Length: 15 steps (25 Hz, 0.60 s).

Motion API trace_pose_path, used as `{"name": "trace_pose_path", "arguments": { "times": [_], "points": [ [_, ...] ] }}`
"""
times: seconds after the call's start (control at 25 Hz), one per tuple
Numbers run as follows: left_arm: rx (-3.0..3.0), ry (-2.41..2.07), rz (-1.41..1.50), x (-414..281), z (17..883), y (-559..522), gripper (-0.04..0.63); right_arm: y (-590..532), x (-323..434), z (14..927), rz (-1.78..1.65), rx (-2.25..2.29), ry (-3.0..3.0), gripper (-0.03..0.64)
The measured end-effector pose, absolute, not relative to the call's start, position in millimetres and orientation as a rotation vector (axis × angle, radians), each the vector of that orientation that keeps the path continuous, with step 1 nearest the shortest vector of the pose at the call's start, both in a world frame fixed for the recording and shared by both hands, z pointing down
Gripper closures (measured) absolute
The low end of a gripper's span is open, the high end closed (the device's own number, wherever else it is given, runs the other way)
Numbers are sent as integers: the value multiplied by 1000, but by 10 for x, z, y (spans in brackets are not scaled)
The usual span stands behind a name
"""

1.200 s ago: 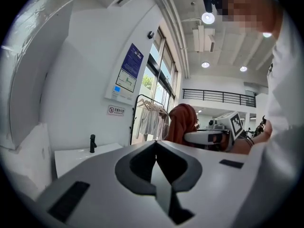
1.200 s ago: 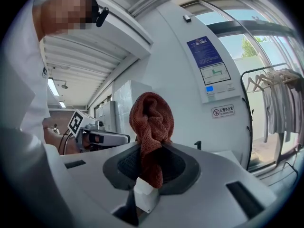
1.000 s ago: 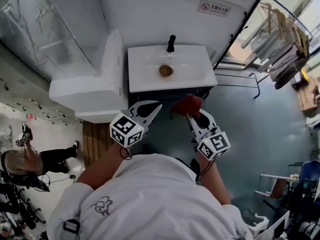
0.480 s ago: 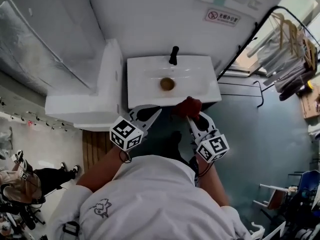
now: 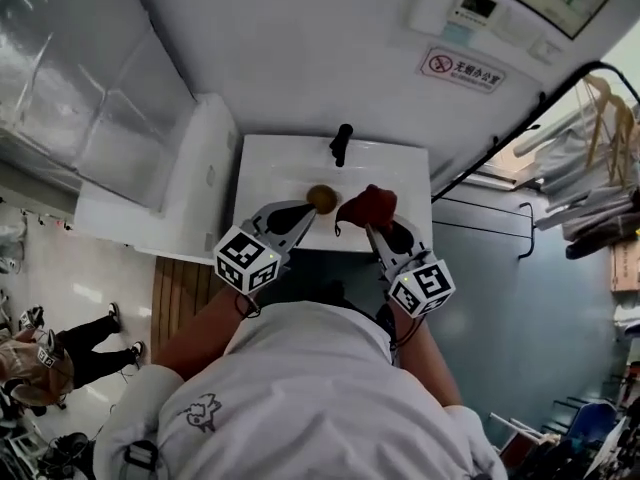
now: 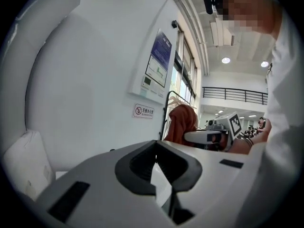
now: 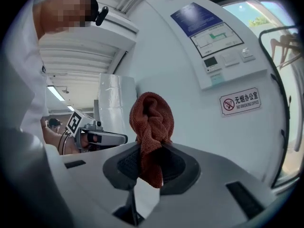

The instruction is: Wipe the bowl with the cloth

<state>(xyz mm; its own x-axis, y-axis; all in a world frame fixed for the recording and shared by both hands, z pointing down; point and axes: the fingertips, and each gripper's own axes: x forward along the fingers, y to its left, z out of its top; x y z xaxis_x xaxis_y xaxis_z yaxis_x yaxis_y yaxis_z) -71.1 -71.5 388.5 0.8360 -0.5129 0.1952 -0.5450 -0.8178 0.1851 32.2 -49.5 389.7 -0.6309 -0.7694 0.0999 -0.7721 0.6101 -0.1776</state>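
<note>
A white washbasin (image 5: 390, 173) against the wall carries a small round brown bowl (image 5: 321, 197) lying in its hollow, near the black tap (image 5: 341, 145) that stands at its back edge, while the blue-grey floor (image 5: 520, 298) bears a wooden slatted board (image 5: 170, 303) at the picture's left.

The sink (image 5: 400, 183) stands against the wall, with the tap (image 5: 341, 144) at its back edge and the bowl (image 5: 321, 198) in it, before the tap. The left gripper (image 5: 310, 210) reaches over the front rim, just beside the bowl. The right gripper (image 5: 375, 230) is to its right, with the cloth (image 5: 368, 206) between its jaws. A cabinet (image 5: 150, 203) stands left of the sink and a rack (image 5: 585, 158) right.
</note>
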Motion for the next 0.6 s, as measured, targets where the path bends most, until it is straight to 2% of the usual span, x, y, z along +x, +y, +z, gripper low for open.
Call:
{"name": "trace_pose_path", "arguments": {
  "times": [0.24, 0.6],
  "points": [
    [2718, -918, 250, -332, 4101, -1231, 581, -1098, 627, 4132, 378, 1179, -2840, 535],
    [2658, -859, 360, -213, 4640, -1633, 580, -1517, 708, 4595, 542, 1141, -2802, 535]
  ]
}}
